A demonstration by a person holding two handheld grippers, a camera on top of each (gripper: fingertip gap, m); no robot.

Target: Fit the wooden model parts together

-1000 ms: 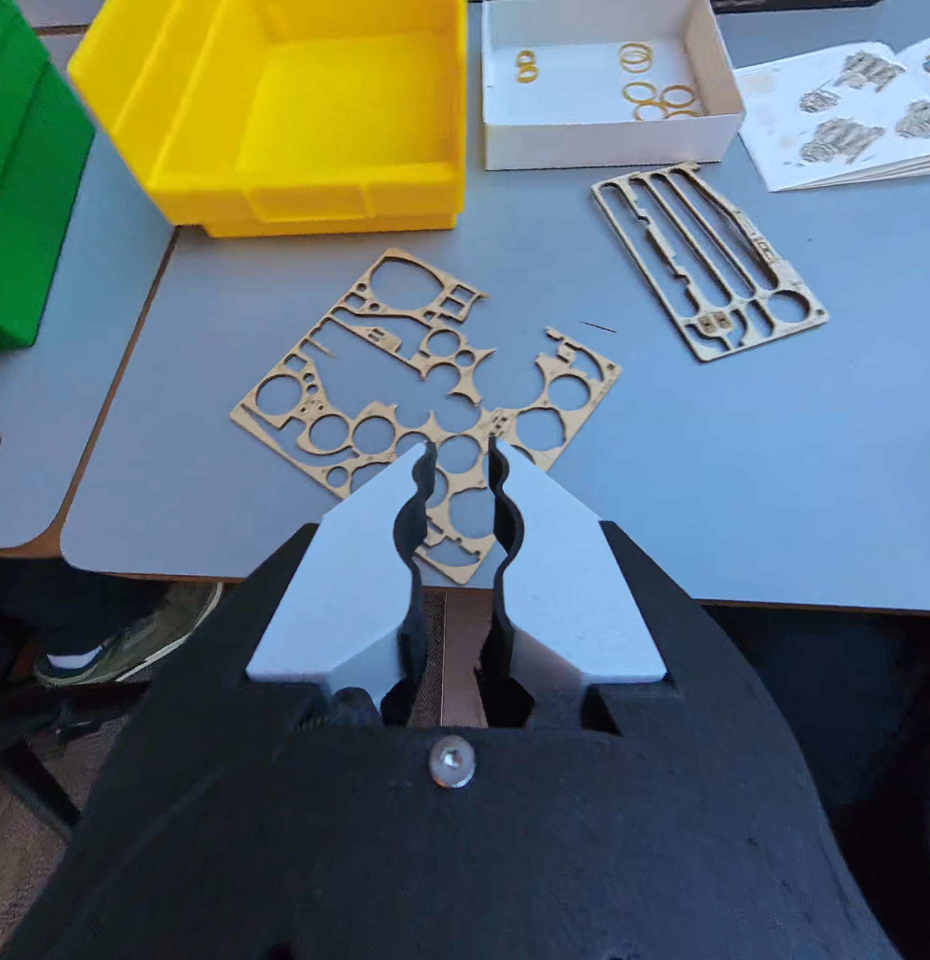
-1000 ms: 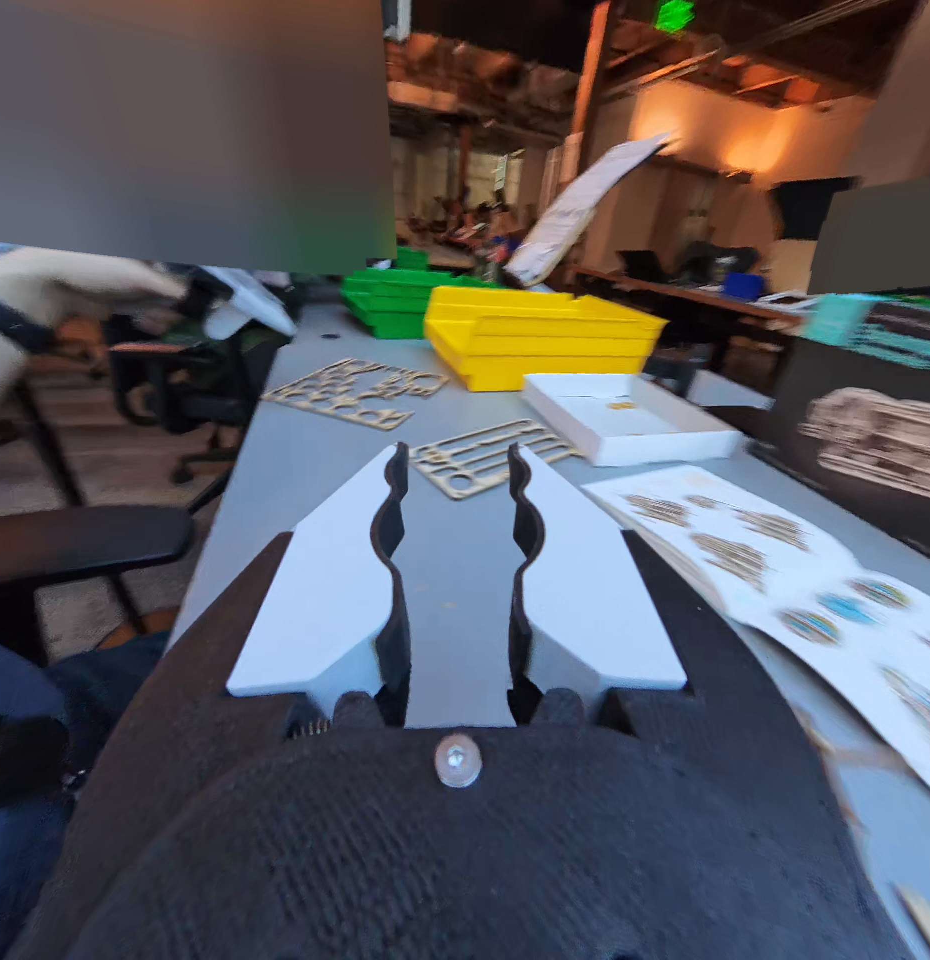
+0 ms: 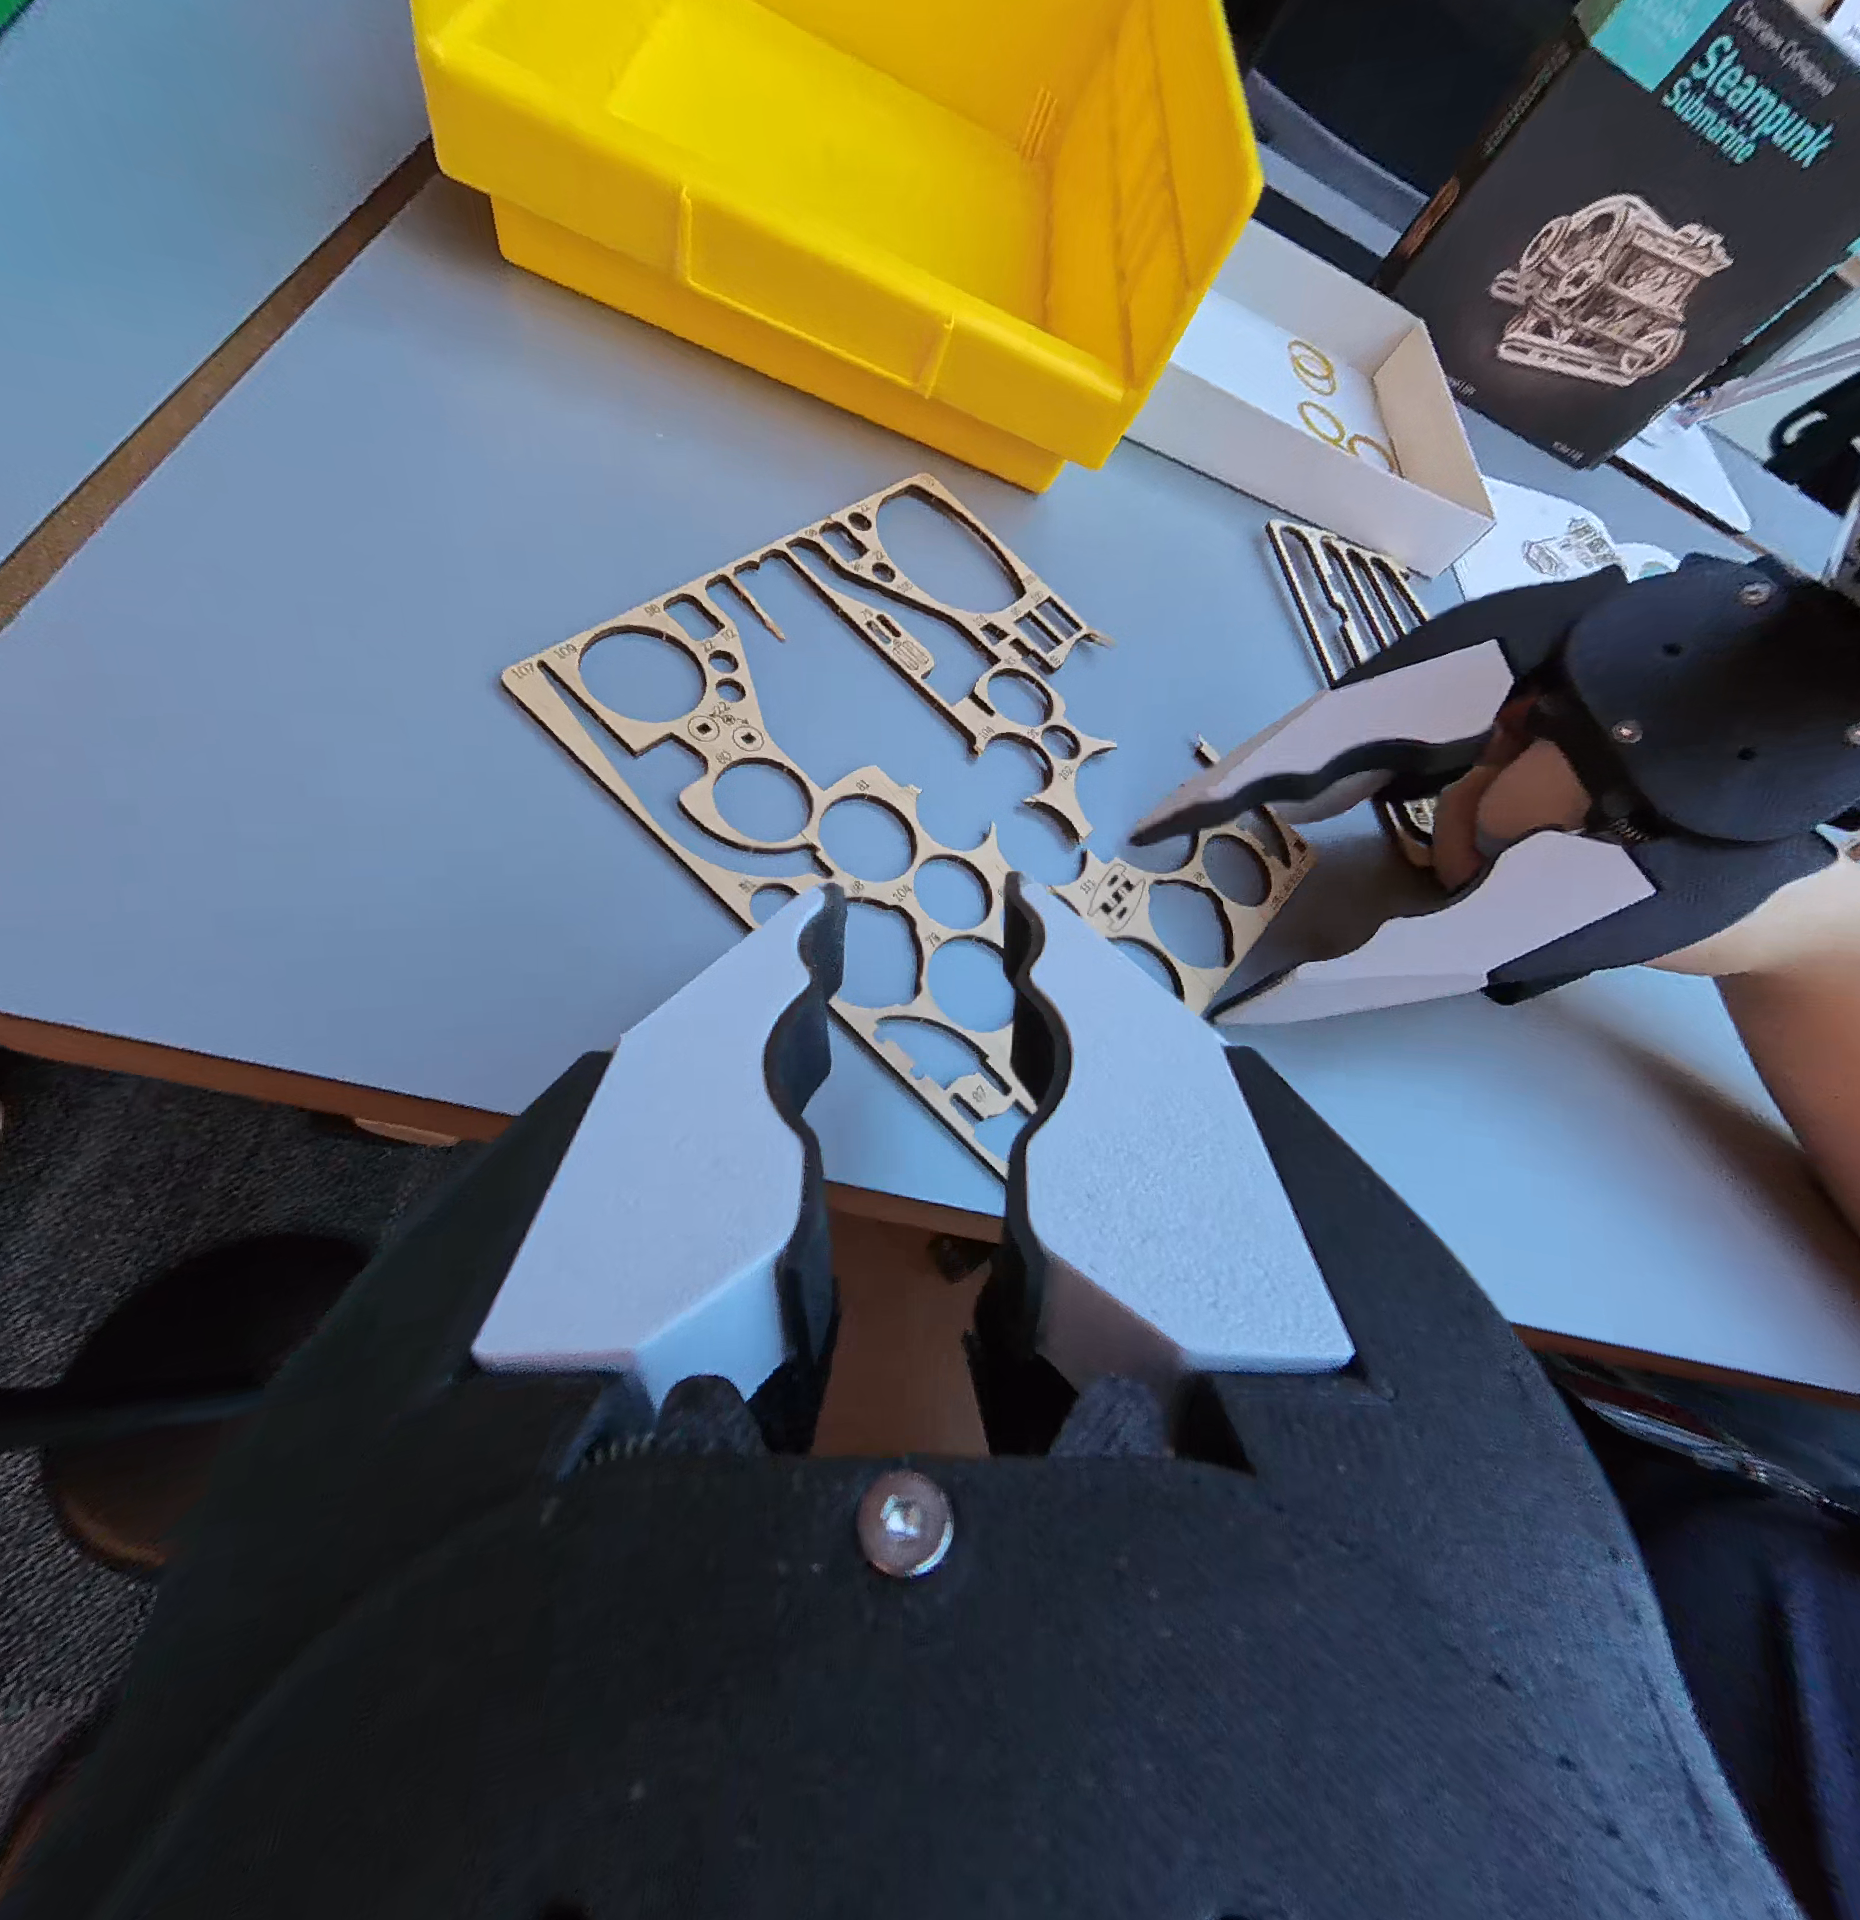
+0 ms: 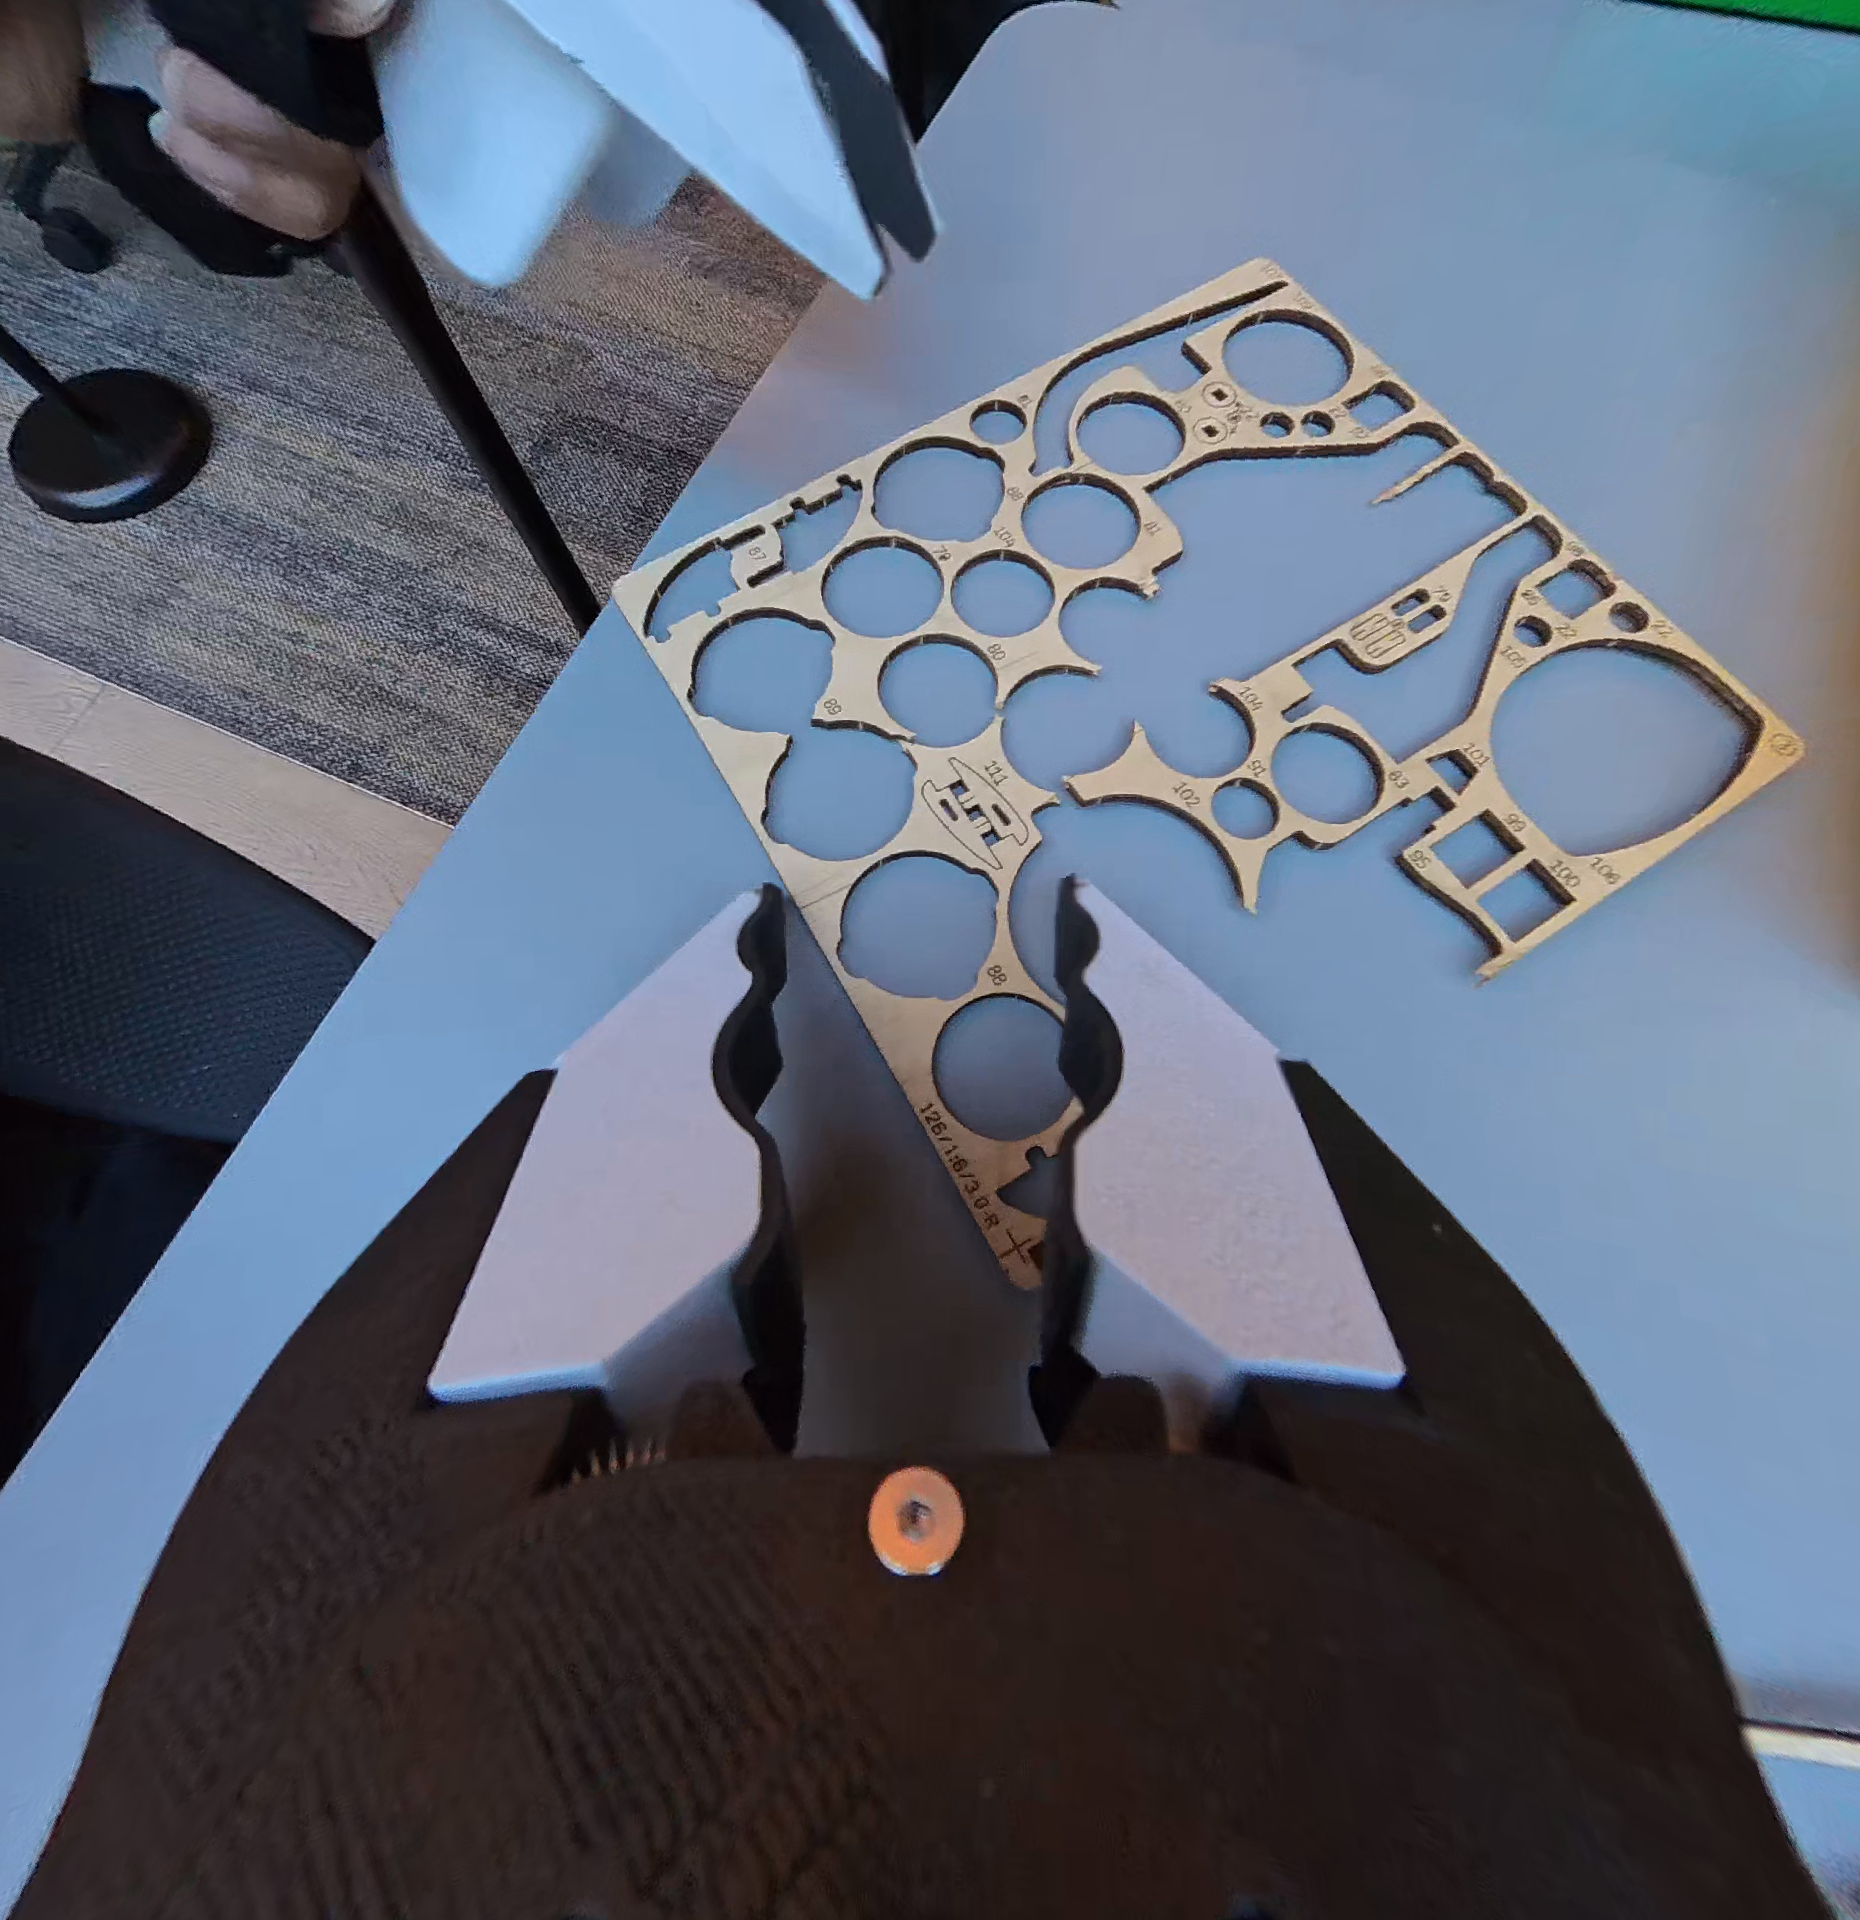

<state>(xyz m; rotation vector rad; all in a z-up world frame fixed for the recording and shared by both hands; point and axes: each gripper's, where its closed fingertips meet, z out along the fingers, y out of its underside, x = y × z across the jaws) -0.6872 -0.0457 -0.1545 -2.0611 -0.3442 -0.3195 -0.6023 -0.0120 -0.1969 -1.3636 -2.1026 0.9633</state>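
The wooden sheet (image 3: 884,810) lies flat on the grey table (image 3: 334,582), near its front edge. Both grippers, left (image 3: 921,904) and right (image 4: 915,899), are held just above it, jaws parted and empty.

L claw (image 4: 884,249) blurred, cut by top edge; slotted wooden sheet (image 3: 1341,603) mostly behind R claw (image 3: 1175,914).

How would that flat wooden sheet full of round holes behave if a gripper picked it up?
The wooden parts sheet looks thin and mostly cut away, so it is probably light and somewhat bendy. Its narrow bridges and broken inner edges suggest that it could snap. Lying flat on the table, it may slide rather than lift.
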